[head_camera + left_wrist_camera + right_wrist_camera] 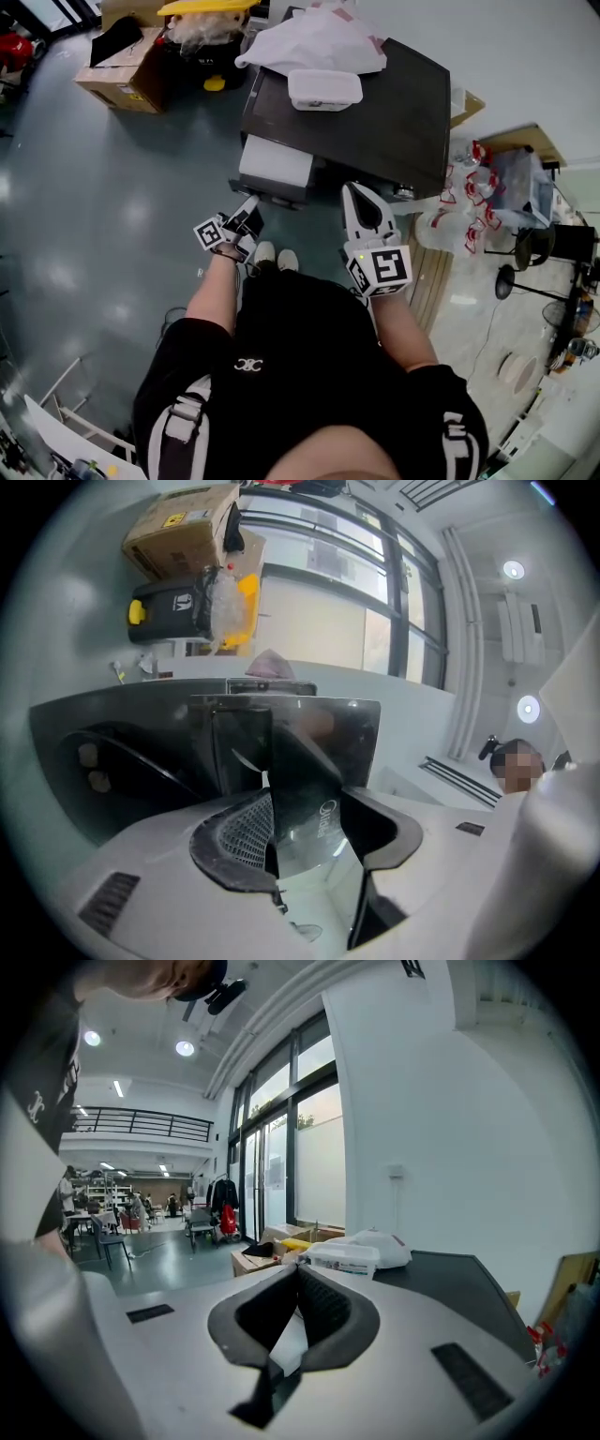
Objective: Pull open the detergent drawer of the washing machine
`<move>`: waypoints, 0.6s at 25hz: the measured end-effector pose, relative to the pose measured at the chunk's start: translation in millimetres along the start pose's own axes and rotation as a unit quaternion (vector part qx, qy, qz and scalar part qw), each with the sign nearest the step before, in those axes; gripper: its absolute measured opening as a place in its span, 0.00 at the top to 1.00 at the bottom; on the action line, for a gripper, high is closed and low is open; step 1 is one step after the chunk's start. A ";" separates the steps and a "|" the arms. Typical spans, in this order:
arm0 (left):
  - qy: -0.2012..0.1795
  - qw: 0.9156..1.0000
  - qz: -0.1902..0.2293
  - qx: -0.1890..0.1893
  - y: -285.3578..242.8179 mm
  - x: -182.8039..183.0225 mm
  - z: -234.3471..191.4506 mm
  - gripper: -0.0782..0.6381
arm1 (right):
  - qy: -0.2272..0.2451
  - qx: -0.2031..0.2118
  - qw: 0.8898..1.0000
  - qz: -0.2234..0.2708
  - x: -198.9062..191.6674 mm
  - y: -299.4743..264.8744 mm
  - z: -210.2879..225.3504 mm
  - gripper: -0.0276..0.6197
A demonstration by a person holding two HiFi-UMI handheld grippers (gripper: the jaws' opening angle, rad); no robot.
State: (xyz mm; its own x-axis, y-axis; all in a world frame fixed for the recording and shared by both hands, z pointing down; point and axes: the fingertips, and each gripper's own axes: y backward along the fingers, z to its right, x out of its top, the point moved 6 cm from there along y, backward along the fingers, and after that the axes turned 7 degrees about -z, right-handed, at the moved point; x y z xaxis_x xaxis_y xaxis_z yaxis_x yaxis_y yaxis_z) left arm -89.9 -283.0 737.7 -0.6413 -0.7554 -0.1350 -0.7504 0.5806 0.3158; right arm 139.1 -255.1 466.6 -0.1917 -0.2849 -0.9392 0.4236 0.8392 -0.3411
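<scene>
Our left hand-held gripper [248, 214] pinches the glossy dark front of the white plastic detergent drawer [275, 161], which sits at its 12 o'clock. The drawer juts well out of the dark-topped washing machine [384, 112], so we judge the pull mostly done. Our right hand-held gripper [361, 197], pressed together and empty, hovers at the drawer's 4 o'clock.

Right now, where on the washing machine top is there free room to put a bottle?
The dark top is bare in front and right of the white container. The far left is crowded: the white bag covers it.
</scene>
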 end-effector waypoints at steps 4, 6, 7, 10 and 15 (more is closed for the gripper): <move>0.000 1.000 0.008 0.004 10.2 -11.3 8.1 0.58 | 0.000 0.019 1.000 0.002 -1.6 -2.3 -10.0 0.95; 0.001 1.000 0.014 0.007 16.5 -17.3 11.4 0.58 | 0.000 0.029 1.000 0.001 -2.3 -2.8 -15.2 0.95; 0.000 1.000 0.015 0.008 19.8 -20.0 13.2 0.58 | 0.000 0.034 0.999 0.001 -2.0 -3.2 -17.4 0.95; -0.001 1.000 0.012 0.015 29.2 -26.3 17.8 0.59 | 0.002 0.049 0.999 0.005 1.4 -5.6 -20.5 0.95; 0.000 1.000 0.007 0.026 45.0 -41.3 26.1 0.59 | -0.004 0.060 0.998 -0.002 0.0 -9.3 -21.1 0.95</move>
State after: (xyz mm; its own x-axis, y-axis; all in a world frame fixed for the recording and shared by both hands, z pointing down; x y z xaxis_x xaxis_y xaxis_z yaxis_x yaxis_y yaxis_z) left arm -101.4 -217.8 733.0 -0.6519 -0.7468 -0.1317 -0.7486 0.6062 0.2685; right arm 116.4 -253.1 470.7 -0.1864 -0.2918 -0.9382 0.5254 0.7773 -0.3461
